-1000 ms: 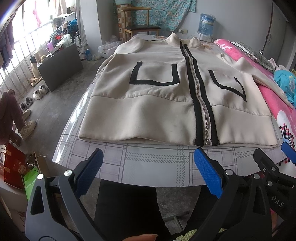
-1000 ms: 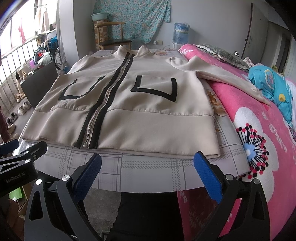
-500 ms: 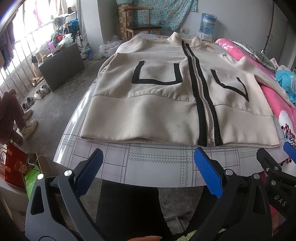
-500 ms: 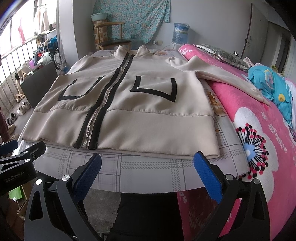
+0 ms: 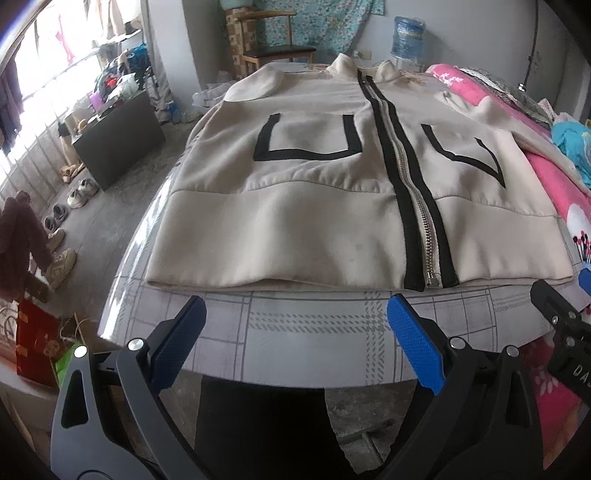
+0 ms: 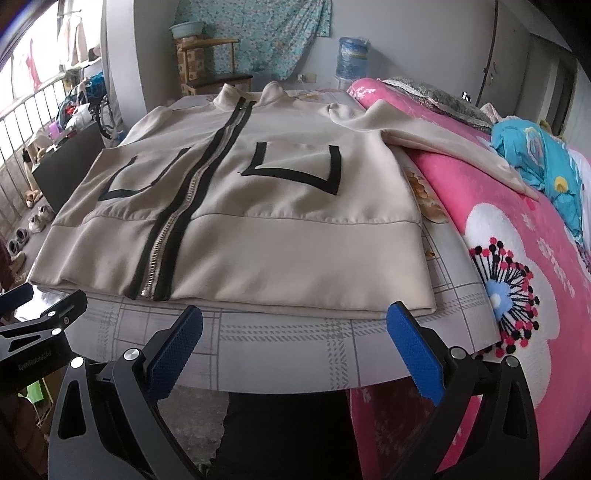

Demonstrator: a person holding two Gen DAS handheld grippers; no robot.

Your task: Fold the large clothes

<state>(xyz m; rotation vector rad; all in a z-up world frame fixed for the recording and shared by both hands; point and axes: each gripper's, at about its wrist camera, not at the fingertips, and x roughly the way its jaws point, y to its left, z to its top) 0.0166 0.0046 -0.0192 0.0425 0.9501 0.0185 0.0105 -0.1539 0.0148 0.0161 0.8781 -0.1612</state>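
Observation:
A large beige zip jacket point(image 5: 314, 221) with black pocket outlines lies flat, front up, on a checked table point(image 5: 314, 325); it also shows in the right wrist view point(image 6: 277, 229). Its right sleeve point(image 6: 443, 147) stretches onto the pink bed. Its left sleeve is hidden. My left gripper point(image 5: 295, 343) is open and empty, just short of the hem near the table's front edge. My right gripper point(image 6: 295, 350) is open and empty, also just in front of the hem. Each gripper shows at the edge of the other's view.
A pink flowered bed point(image 6: 517, 258) with a blue garment point(image 6: 535, 147) adjoins the table's right side. A black cabinet point(image 5: 118, 140) and shoes point(image 5: 77, 192) stand on the floor at left. A chair point(image 5: 273, 48) and water bottle point(image 5: 408, 29) are behind the table.
Both grippers have moved forward a little toward the jacket's hem, which now looms larger. The jaws stay open and the jacket has not moved.

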